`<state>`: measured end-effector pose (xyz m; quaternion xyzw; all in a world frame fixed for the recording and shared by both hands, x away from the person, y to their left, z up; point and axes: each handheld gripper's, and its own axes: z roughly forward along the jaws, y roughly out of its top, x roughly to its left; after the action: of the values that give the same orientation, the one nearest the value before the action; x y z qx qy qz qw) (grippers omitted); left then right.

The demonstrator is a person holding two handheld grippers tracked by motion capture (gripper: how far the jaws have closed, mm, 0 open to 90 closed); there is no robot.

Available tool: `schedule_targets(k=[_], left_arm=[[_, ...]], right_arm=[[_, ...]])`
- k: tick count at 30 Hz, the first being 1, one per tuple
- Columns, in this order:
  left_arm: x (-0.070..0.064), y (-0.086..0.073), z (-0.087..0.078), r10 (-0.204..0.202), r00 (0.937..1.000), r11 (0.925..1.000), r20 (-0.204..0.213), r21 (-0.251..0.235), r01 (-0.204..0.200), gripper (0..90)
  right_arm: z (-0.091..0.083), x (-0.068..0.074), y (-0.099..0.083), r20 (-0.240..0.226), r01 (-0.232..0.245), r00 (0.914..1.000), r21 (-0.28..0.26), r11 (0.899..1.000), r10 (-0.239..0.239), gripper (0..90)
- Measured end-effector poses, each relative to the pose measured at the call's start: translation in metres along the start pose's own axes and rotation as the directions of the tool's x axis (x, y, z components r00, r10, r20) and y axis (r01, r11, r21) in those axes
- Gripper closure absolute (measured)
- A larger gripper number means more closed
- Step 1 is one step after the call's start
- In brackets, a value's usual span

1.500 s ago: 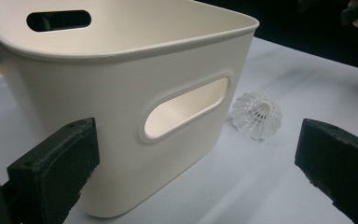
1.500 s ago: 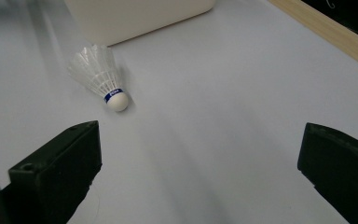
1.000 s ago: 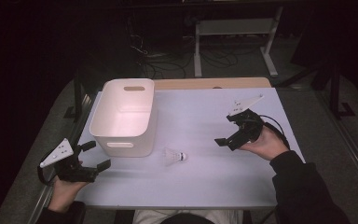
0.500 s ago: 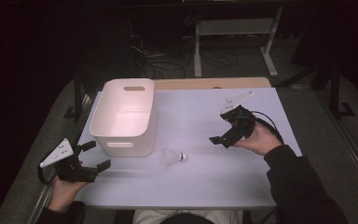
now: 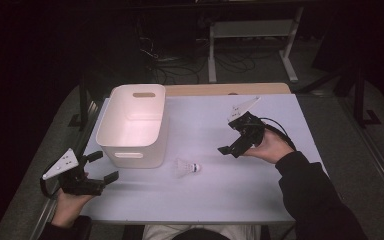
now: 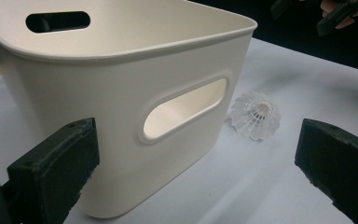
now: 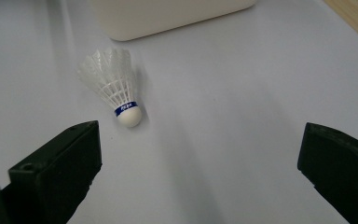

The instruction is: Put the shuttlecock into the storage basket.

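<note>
On the pale table [image 5: 260,195] stands a white bin [image 5: 132,125], nothing visible inside it. Just in front of it lies a shuttlecock [image 5: 186,168] on its side. Beyond the table, the dark room holds cables and a metal frame [image 5: 252,42]. Left gripper [image 5: 102,166] and right gripper [image 5: 231,148] are both spread, holding nothing.

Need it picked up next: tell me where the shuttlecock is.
In the high view the shuttlecock lies on the table, just right of the white bin's front corner.
</note>
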<state>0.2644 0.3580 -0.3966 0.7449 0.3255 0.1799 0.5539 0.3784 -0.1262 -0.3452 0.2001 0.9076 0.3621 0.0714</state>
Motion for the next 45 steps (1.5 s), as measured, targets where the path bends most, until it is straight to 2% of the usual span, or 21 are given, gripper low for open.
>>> schedule_targets(k=[13, 25, 45], left_arm=[[0.000, 0.000, 0.000, 0.001, 1.0000, 1.0000, 0.003, 0.001, -0.001, 0.0], [0.000, 0.000, 0.000, 0.001, 1.0000, 1.0000, 0.004, 0.004, -0.001, 0.0], [0.000, 0.000, 0.000, 0.002, 1.0000, 1.0000, 0.005, 0.003, -0.002, 0.0]], right_arm=[[0.017, 0.001, 0.003, -0.029, 0.017, 0.9994, 0.033, 0.999, -0.016, 0.0], [0.031, 0.000, 0.004, -0.049, 0.031, 0.9984, 0.038, 0.999, -0.029, 0.0], [0.057, 0.003, 0.004, -0.088, 0.058, 0.9949, 0.091, 0.994, -0.050, 0.0]])
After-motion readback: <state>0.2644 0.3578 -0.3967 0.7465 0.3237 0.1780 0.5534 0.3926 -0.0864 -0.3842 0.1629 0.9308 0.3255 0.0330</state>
